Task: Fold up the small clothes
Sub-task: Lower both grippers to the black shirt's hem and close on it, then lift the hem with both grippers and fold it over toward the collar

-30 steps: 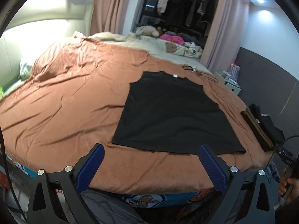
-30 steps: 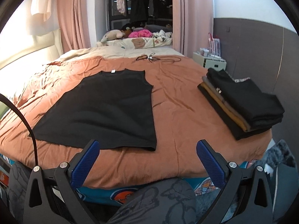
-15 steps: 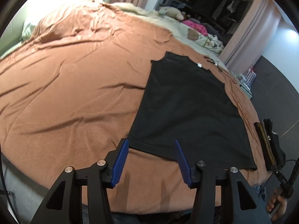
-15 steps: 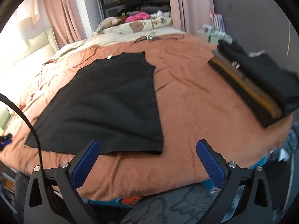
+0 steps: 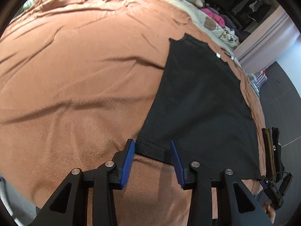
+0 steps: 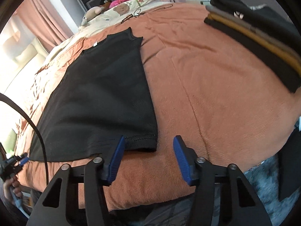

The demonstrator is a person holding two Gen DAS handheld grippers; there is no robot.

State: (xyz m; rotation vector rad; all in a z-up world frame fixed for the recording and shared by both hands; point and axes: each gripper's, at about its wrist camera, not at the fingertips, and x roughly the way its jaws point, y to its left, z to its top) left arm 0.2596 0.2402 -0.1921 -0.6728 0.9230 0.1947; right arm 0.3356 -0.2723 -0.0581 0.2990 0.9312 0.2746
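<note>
A black sleeveless top (image 5: 199, 101) lies flat on the rust-brown bedspread (image 5: 75, 71), hem toward me. My left gripper (image 5: 152, 146) is open, its blue pads on either side of the hem's left corner, low over the bed. In the right wrist view the same top (image 6: 105, 86) lies to the left. My right gripper (image 6: 149, 143) is open, its left pad at the hem's right corner (image 6: 148, 141) and its right pad over bare bedspread.
A stack of folded dark and mustard clothes (image 6: 259, 30) sits at the bed's right edge and also shows in the left wrist view (image 5: 271, 148). Soft toys and pillows (image 6: 120, 5) and hangers (image 6: 137, 14) lie at the far end. The bed's front edge is right below both grippers.
Both grippers have moved forward and down to the hem's two corners. The left jaws narrowed from wide open; the right jaws also narrowed.
</note>
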